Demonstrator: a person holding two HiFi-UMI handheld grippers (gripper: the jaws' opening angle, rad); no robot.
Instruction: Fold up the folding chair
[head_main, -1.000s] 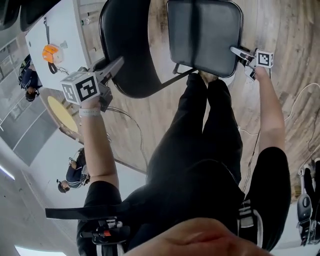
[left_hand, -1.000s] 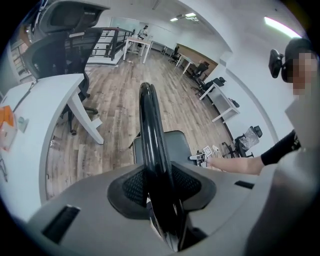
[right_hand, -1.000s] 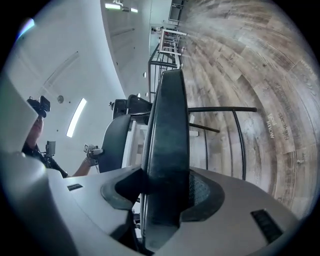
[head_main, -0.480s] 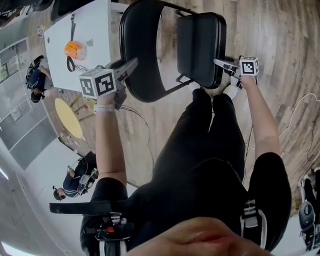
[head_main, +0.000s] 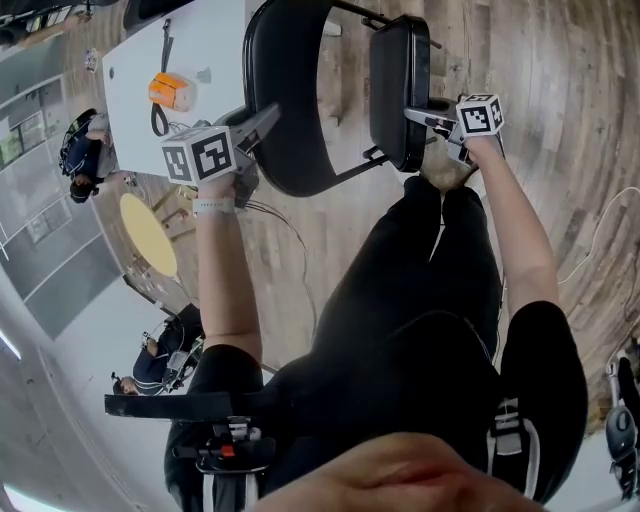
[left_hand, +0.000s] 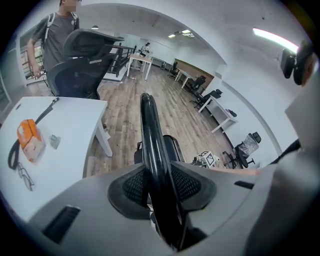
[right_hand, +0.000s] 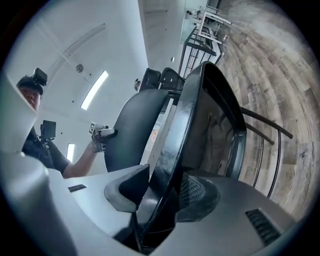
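The black folding chair stands in front of my legs in the head view. Its rounded backrest (head_main: 285, 90) is at the left, and its padded seat (head_main: 400, 85) is tipped up almost edge-on beside it. My left gripper (head_main: 262, 125) is shut on the backrest's rim, which runs as a black bar (left_hand: 152, 165) between the pads of that gripper (left_hand: 160, 192). My right gripper (head_main: 425, 118) holds the seat's front edge. In the right gripper view that edge (right_hand: 175, 145) lies between the pads of the gripper (right_hand: 160, 197), whose jaws have just been closing onto it.
A white table (head_main: 215, 45) behind the chair carries an orange box (head_main: 172, 90) and a black strap. A black office chair (left_hand: 82, 60) and a standing person are beyond it. Cables lie on the wood floor (head_main: 560, 120). My own legs (head_main: 420, 300) are close to the chair.
The seat has swung up from facing me to nearly edge-on, close to the backrest. My right gripper rose with it, and my left gripper moved up and right with the backrest.
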